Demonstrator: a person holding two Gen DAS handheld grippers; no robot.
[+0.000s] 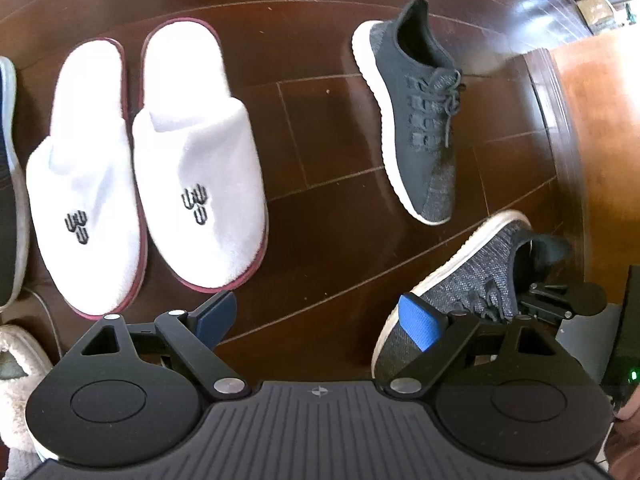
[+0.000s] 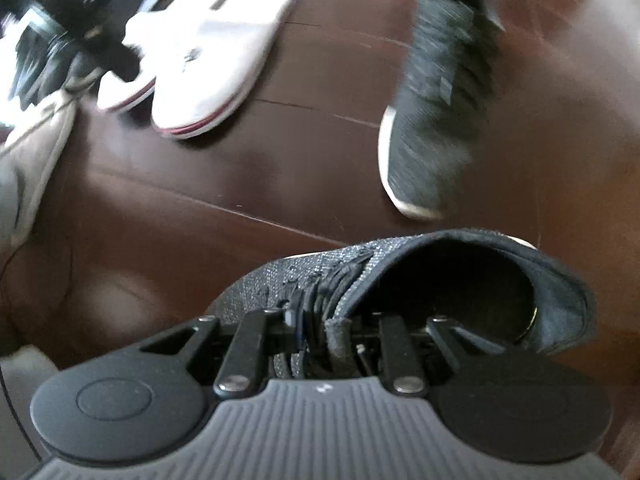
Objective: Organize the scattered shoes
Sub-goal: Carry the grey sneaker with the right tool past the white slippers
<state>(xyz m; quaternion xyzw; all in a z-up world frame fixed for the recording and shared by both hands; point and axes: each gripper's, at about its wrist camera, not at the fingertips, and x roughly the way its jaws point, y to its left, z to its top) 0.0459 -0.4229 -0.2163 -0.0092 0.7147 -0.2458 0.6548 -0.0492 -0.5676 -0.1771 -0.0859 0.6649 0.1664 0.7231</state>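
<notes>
Right gripper [image 2: 320,332] pinching the knit collar and tongue of a grey sneaker [image 2: 400,280]; left gripper [image 1: 320,320] hanging spread wide, holding nothing, sneaker just right of it. Risking slippage: soft stretchy knit folding, sole's weight dragging downward. Lying ahead: matching white-soled sneaker [image 1: 412,120]; ahead-left, plush terry slippers [image 1: 152,168], paired.

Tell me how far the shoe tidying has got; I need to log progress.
Done: the white slippers sit side by side on the floor. In hand: the right gripper is shut on the tongue of one grey sneaker. Left: its mate lies apart, angled, unpaired. The left gripper is open, holding nothing.
</notes>
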